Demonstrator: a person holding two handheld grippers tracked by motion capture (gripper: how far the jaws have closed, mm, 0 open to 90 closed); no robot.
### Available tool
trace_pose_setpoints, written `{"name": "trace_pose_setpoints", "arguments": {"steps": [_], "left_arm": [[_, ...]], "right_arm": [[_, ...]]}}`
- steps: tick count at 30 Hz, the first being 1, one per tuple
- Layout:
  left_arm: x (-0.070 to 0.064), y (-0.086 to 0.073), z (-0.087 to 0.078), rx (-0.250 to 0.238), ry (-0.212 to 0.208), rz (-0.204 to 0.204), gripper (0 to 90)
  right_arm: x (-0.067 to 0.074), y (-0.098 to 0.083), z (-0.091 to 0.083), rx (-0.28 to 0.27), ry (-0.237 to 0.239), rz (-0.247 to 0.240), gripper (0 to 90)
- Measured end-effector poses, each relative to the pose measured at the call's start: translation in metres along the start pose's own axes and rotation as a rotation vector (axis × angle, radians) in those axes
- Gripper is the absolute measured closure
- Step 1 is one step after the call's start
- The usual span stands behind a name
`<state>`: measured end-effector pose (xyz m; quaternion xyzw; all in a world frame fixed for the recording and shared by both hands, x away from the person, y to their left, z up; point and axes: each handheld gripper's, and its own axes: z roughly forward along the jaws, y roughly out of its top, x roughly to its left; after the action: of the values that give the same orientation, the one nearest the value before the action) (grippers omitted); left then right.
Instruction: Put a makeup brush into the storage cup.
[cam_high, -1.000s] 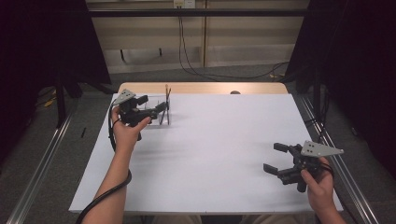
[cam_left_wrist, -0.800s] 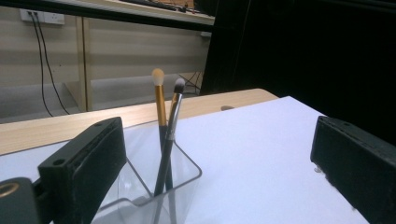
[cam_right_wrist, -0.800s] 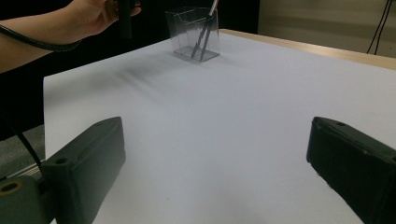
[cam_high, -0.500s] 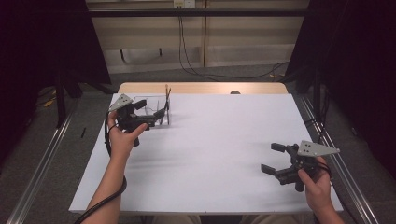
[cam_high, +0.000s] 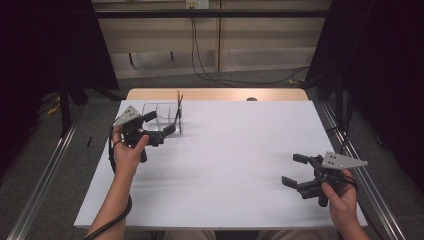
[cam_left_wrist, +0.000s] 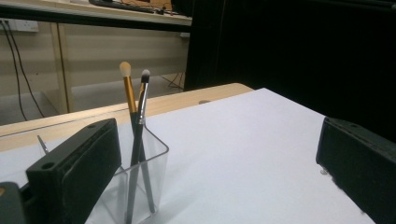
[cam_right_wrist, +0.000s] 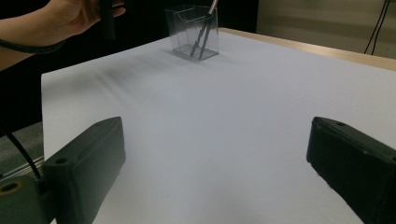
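A clear plastic holder (cam_high: 161, 111) stands at the table's far left with two makeup brushes (cam_high: 178, 102) leaning in it. In the left gripper view the holder (cam_left_wrist: 144, 172) is close ahead by the left jaw, and the gold-handled brush (cam_left_wrist: 127, 88) crosses the black-handled brush (cam_left_wrist: 141, 100). My left gripper (cam_high: 161, 123) hovers just in front of the holder. Its jaws have just been opening and stand wide with nothing between them. My right gripper (cam_high: 295, 170) rests near the front right edge, open and empty. From there the holder (cam_right_wrist: 194, 35) is far off.
White paper (cam_high: 235, 150) covers the table, with a strip of wooden tabletop (cam_high: 215, 94) at the far edge. A small dark spot (cam_high: 251, 99) lies on that strip. Metal rails (cam_high: 42, 185) run along both sides. Cables (cam_high: 200, 60) hang on the wall behind.
My left gripper has drawn back from the brushes, a little toward the person and to the left. The right gripper has stayed in place.
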<state>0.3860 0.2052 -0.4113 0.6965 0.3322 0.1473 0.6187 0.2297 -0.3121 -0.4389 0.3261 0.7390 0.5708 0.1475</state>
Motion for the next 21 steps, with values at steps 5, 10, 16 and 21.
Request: {"name": "trace_pose_setpoints", "arguments": {"steps": [5, 10, 16, 21], "left_arm": [[-0.005, -0.003, -0.002, 0.006, -0.019, 0.014, 0.0], [-0.008, -0.007, -0.007, 0.007, -0.034, 0.008, 0.0], [-0.012, -0.012, -0.013, 0.012, -0.047, 0.017, 0.0], [-0.014, -0.016, -0.018, 0.011, -0.065, 0.016, 0.0]], "right_arm": [[0.000, 0.000, 0.000, -0.003, 0.000, 0.001, 4.5], [0.000, 0.001, -0.001, -0.004, -0.001, -0.002, 4.5], [0.000, 0.000, -0.002, -0.003, -0.001, -0.002, 4.5], [0.001, 0.001, -0.002, -0.005, -0.006, -0.001, 4.5]]}}
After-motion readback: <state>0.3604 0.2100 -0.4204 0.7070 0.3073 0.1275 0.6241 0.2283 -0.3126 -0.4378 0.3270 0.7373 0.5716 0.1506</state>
